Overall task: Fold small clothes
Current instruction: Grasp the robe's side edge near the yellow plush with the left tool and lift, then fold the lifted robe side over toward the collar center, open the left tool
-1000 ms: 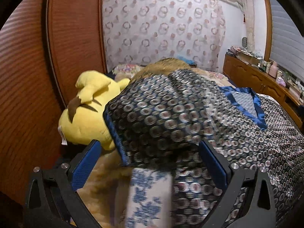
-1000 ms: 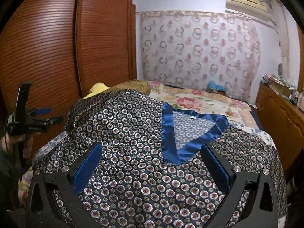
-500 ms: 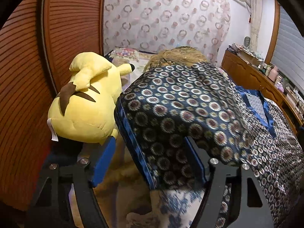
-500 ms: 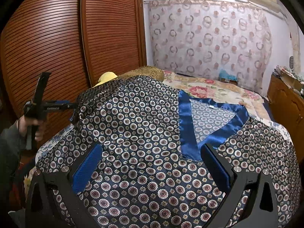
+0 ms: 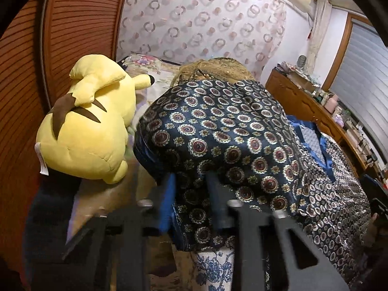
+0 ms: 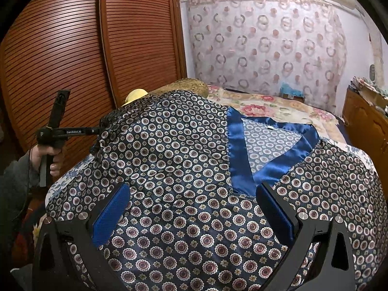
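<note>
Left gripper [image 5: 190,197] moved in on sleeve edge since earlier frame, wide jaws now closing, dark cloth between blue pads. Shiny dark-blue top with round flower pattern and plain blue neck band [image 6: 194,169] lies spread flat on bed, front up. Sleeve end sits just beside yellow plush toy [image 5: 89,121]. Pinch at edge probably so sleeve can swing over onto middle. Right gripper [image 6: 192,214] hovers low over top's front, jaws wide apart, nothing held. Folding looks barely begun.
</note>
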A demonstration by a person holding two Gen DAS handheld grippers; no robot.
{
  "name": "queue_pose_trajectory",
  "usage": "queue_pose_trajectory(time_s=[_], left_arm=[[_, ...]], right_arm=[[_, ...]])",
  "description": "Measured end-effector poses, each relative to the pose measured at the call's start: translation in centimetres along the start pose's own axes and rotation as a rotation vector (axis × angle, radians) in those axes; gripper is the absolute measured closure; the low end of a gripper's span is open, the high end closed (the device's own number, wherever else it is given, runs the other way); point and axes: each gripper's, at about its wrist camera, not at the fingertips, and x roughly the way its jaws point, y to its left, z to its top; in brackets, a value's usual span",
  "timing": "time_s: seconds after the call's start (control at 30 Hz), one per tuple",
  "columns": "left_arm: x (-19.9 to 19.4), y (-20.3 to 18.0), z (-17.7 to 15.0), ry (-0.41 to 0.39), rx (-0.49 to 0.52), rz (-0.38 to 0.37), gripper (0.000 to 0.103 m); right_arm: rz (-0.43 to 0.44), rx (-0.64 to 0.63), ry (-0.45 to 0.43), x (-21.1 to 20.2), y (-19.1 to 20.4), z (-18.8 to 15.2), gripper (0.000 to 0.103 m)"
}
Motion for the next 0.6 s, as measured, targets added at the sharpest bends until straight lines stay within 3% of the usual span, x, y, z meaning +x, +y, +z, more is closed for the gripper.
queue_pose_trajectory(time_s=[0.1, 0.37, 0.6], left_arm=[[-1.4, -0.8, 0.1, -0.029, 0.029, 0.037, 0.102], [-3.9, -3.7, 1.4, -0.084, 0.094, 0.014, 0.103], [-5.5, -9.6, 4.3, -0.146, 0.199, -0.053, 0.103]], right_arm=[[-0.003, 0.006, -0.007, -0.1, -0.3, -0.2, 0.000], [0.001, 0.027, -0.015, -0.3, -0.5, -0.5, 0.000], [-0.014, 0.043, -0.030, -0.8, -1.3, -0.7, 0.000]])
